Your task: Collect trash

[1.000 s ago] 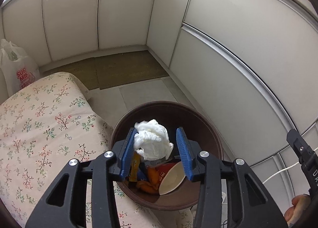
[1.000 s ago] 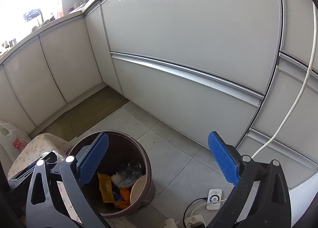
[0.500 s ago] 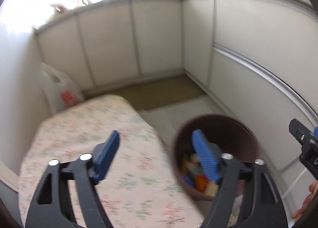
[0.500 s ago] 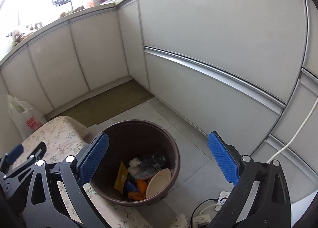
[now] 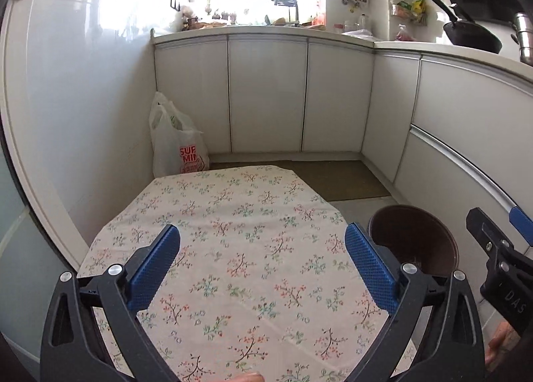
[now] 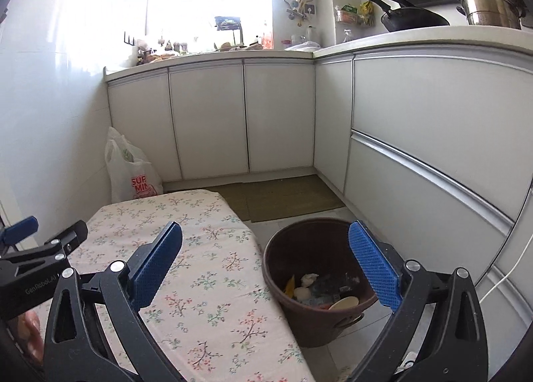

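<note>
Both grippers are empty: left gripper (image 5: 261,268), jaws opening wide over the floral-clothed table (image 5: 233,215); right gripper (image 6: 265,268) spread beside the brown bin (image 6: 319,285) off the table's right edge.

Table (image 5: 233,248) under floral cloth (image 5: 253,298); tiled floor (image 6: 266,228), brown bin (image 6: 309,248), white bag (image 6: 133,178), mat (image 6: 283,197)

Kitchen corner, two wrist views: the bin (image 5: 413,242) sits half hidden behind the left gripper's (image 5: 263,265) right finger, its contents out of sight there. Beyond the left finger, the bag's (image 6: 133,175) red lettering is cut short by the tablecloth (image 6: 213,268). Far ahead, windowsill clutter dissolves into glare. In the bin's trash (image 6: 319,292), only a pale disc reads clearly.
</note>
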The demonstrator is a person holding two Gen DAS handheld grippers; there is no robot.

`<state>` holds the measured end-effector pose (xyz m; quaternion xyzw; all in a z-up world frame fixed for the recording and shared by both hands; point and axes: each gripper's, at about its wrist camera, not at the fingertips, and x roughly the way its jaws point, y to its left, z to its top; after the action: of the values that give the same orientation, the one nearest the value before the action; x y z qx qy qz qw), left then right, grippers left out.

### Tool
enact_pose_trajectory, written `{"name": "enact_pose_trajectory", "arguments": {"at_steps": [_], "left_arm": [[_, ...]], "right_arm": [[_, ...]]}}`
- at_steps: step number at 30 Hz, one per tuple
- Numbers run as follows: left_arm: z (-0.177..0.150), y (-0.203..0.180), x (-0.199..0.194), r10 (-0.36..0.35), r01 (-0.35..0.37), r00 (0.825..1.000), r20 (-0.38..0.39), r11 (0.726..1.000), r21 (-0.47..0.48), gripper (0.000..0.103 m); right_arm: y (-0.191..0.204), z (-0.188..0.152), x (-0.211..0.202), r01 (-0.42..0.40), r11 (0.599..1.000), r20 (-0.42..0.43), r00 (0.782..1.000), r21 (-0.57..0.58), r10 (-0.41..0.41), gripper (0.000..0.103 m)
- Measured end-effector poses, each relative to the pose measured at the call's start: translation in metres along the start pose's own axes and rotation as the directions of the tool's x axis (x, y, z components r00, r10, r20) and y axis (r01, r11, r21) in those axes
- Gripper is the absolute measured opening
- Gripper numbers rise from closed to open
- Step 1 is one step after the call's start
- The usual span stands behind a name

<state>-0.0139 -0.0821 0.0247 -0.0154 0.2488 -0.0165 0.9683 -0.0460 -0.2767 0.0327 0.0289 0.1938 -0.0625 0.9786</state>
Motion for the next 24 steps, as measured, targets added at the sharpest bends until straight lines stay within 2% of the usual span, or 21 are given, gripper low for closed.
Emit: {"name": "enact_pose_trajectory", "arguments": {"at_steps": [2, 5, 9, 24], "left_arm": [[-0.016, 0.009, -0.002, 0.003, -0.003, 1.000, -0.008, 1.000, -0.017, 0.096], [-0.026, 0.014, 0.004, -0.027, 0.026, 0.997, -0.074, 1.000, -0.008, 0.096], [-0.038, 0.018, 0.004, -0.022, 0.022, 0.996, -0.091, 1.000, 0.004, 0.096], [-0.034, 0.020, 0.010, -0.035, 0.032, 0.993, -0.113, 0.999, -0.028, 0.096]], "right_arm": [[0.007, -0.011, -0.002, -0.008, 1.000, -0.022, 1.000, -0.006, 0.008, 0.096], [0.017, -0.027, 0.007, -0.014, 0.999, -0.056, 0.998, -0.044, 0.012, 0.096], [0.029, -0.034, 0.010, -0.018, 0.996, -0.032, 0.999, -0.083, 0.015, 0.096], [0.029, -0.040, 0.021, -0.010, 0.996, -0.054, 0.999, -0.093, 0.005, 0.096]]}}
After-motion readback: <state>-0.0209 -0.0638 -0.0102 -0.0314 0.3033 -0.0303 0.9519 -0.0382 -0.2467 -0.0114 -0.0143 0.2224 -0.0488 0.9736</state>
